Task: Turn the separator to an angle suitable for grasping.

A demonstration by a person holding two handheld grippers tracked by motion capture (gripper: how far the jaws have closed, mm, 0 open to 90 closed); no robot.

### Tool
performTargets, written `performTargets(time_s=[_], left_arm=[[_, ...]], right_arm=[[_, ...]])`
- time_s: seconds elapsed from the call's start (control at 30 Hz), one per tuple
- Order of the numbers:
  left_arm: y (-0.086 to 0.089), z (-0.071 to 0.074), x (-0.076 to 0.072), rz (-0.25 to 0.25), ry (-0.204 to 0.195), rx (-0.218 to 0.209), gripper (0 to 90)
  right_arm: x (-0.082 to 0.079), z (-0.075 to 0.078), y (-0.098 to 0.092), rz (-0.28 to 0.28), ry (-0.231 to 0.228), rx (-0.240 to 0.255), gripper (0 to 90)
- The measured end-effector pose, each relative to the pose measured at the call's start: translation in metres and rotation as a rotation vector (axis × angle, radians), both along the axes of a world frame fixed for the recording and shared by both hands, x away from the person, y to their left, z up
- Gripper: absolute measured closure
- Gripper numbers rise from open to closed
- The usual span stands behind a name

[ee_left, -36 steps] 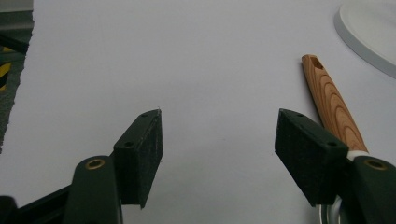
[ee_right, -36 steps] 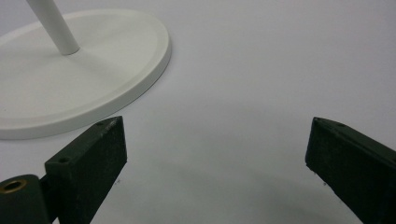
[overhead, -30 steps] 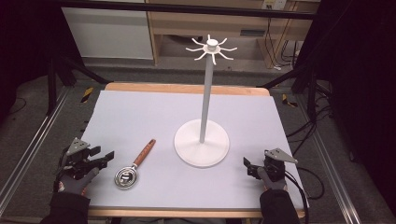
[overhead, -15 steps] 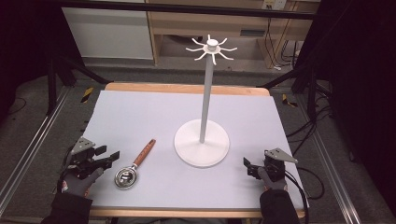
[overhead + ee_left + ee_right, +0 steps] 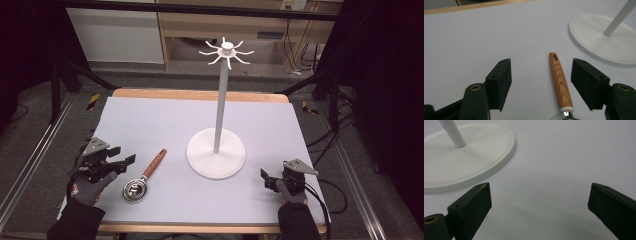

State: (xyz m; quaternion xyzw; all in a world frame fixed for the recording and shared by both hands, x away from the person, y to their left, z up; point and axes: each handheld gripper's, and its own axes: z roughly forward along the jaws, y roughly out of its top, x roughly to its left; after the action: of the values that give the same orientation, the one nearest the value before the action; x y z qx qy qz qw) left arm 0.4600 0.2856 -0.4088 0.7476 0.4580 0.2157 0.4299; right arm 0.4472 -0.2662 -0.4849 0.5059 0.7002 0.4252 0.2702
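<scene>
— Where is the wooden-handled metal strainer [image 5: 142, 176]?

— Lower left of the frame in the high view, flat on the white table [image 5: 165, 120], just left of the white round-based hook stand [image 5: 216, 152].

— And the left tool [image 5: 122, 162]?

— Its jaws have just been opening and stand wide; the handle lies between them, untouched. The right tool [image 5: 266, 178], lower right, is open and empty.

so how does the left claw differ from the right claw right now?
The left claw has just been opening; the wooden handle of the strainer lies between its jaws, untouched. The right claw has only bare table between its jaws. The left claw sits left of the white stand, the right claw to its right. Both are open.
</scene>
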Motion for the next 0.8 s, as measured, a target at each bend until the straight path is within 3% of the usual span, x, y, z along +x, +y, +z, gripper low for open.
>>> performTargets(time_s=[0.43, 0.57, 0.8], left_arm=[[-0.024, 0.016, 0.018, -0.035, 0.0, 0.0, 31.7], [-0.031, 0.013, 0.024, -0.049, 0.016, 0.004, 31.7], [-0.043, 0.002, 0.029, -0.075, 0.059, 0.056, 32.0]], right_arm=[[0.0, 0.0, 0.0, -0.007, 0.003, 0.0, 5.3], [0.001, 0.0, 0.0, -0.006, 0.007, 0.0, 5.4], [0.001, 0.0, 0.0, -0.006, 0.009, 0.001, 5.3]])
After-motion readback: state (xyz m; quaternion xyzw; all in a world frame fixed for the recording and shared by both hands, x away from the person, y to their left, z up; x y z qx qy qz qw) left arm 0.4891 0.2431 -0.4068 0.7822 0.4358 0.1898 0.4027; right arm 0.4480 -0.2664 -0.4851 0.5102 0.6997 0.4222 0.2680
